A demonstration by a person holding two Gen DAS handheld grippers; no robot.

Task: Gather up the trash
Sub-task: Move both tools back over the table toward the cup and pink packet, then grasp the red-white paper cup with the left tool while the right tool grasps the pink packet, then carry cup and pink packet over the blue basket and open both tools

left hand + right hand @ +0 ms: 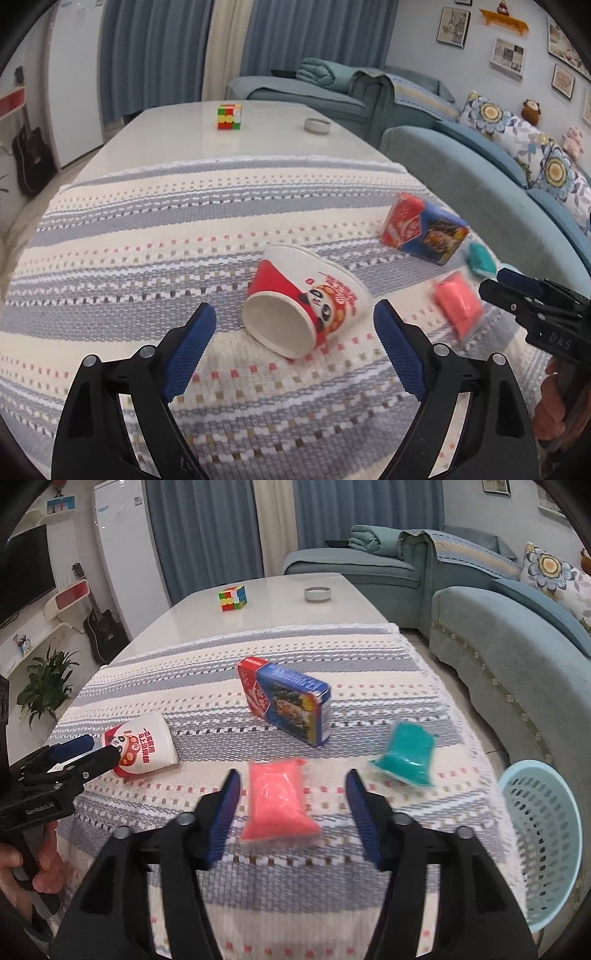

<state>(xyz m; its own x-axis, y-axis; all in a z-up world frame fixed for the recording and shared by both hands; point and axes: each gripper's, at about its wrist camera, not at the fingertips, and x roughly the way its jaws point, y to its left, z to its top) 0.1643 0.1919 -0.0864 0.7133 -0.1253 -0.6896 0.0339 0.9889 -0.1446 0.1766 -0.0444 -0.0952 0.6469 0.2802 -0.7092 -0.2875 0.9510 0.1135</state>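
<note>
A red and white paper cup [303, 302] with a panda print lies on its side on the striped cloth, its open mouth toward me; it also shows in the right wrist view [142, 747]. My left gripper [294, 328] is open, its jaws either side of the cup without touching it. A pink packet [277, 805] lies flat between the open jaws of my right gripper [291, 797]; it also shows in the left wrist view [458, 302]. A teal packet [406, 755] and a red and blue box [288, 701] lie further back.
A light blue mesh basket [543, 842] stands off the table's right edge. A Rubik's cube [229, 116] and a small white dish [316, 124] sit on the bare far tabletop. A blue sofa [498, 646] runs along the right.
</note>
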